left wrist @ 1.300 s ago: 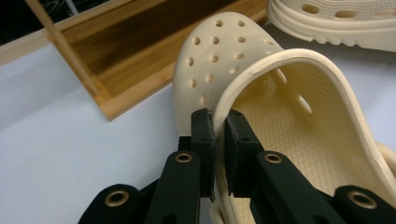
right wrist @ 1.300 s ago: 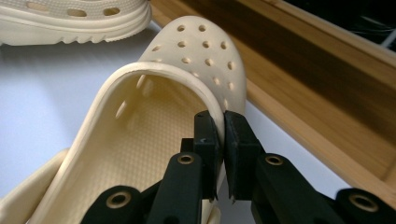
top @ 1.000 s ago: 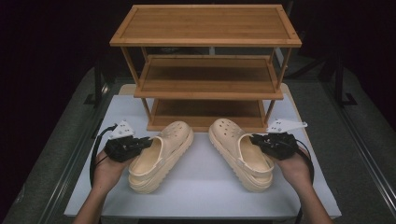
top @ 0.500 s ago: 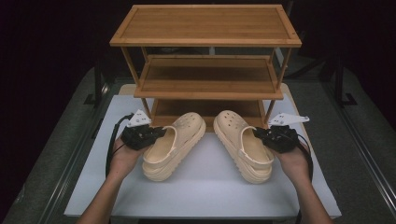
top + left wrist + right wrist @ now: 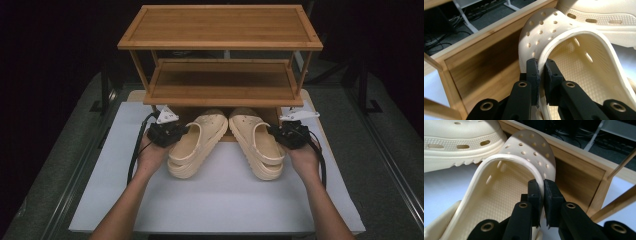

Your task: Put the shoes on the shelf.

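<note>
Dark room, white table (image 5: 220,210). Both hands have pushed forward: left gripper (image 5: 176,134) pinches the left clog (image 5: 196,145) by its upper's rim, right gripper (image 5: 278,135) likewise the right clog (image 5: 256,142). Toes now nose into the bamboo rack (image 5: 220,75), bottom shelf; nearly stowed, I'd judge.

One overhead camera, two riding close on the jaws

The high view looks forward and down from the counter's (image 5: 215,205) near edge; each hand-held gripper view sits close at a clog's rim (facing the rack's (image 5: 220,27) bottom shelf), sharing both clogs.
</note>
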